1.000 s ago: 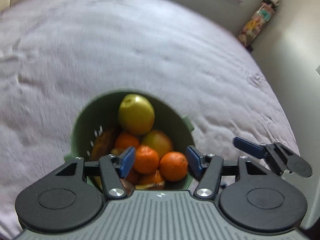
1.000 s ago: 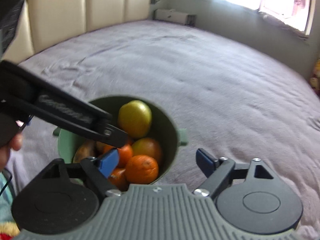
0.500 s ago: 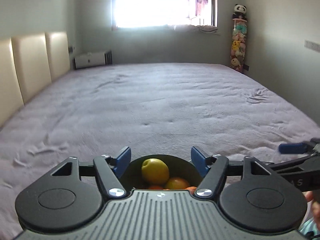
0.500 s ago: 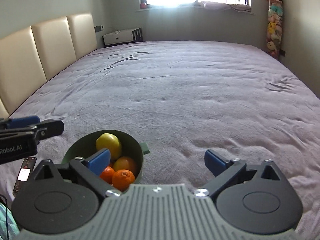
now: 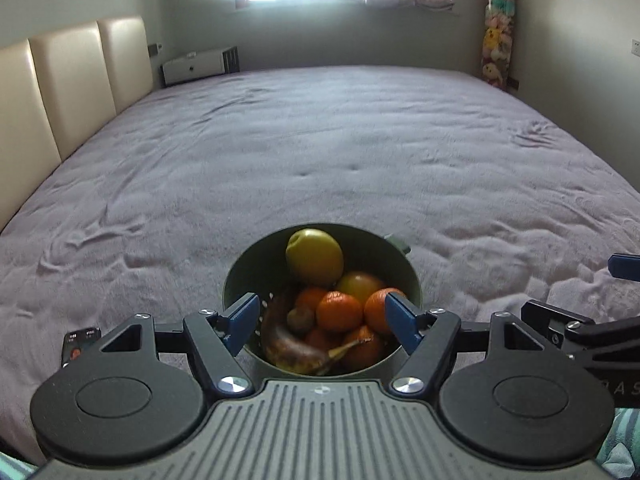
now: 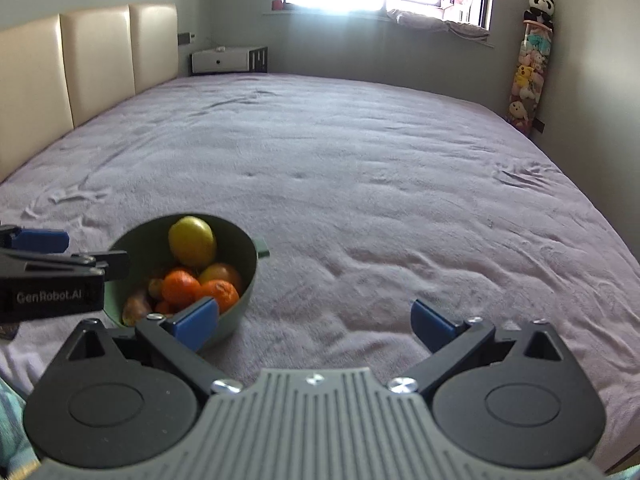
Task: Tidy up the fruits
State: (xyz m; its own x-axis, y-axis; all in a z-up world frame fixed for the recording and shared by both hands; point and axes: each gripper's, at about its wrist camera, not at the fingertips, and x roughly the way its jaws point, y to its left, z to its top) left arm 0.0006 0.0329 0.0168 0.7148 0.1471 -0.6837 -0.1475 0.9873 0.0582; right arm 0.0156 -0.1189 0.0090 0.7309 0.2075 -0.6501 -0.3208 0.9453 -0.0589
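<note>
A green bowl (image 5: pixel 240 268) stands on the bed near its front edge, also in the right wrist view (image 6: pixel 244 276). It holds a yellow-green apple (image 5: pixel 315 257), several oranges (image 5: pixel 339 311), a browned banana (image 5: pixel 296 350) and a small brown fruit (image 5: pixel 301 319). My left gripper (image 5: pixel 322 322) is open and empty, just above the bowl's near side. My right gripper (image 6: pixel 314 322) is open and empty over the bedcover, to the right of the bowl. The apple (image 6: pixel 192 241) and oranges (image 6: pixel 181 287) show there too.
The bed's grey-purple cover (image 5: pixel 340 140) stretches far back to a cream headboard (image 5: pixel 72 76) at left. A phone (image 5: pixel 80 342) lies on the cover left of the bowl. A white low cabinet (image 6: pixel 228 60) and a column of plush toys (image 6: pixel 530 72) stand by the walls.
Both views tilted up from the bowl to the room, then dipped again. The bowl shows more fully between my left fingers now. Both grippers stayed open.
</note>
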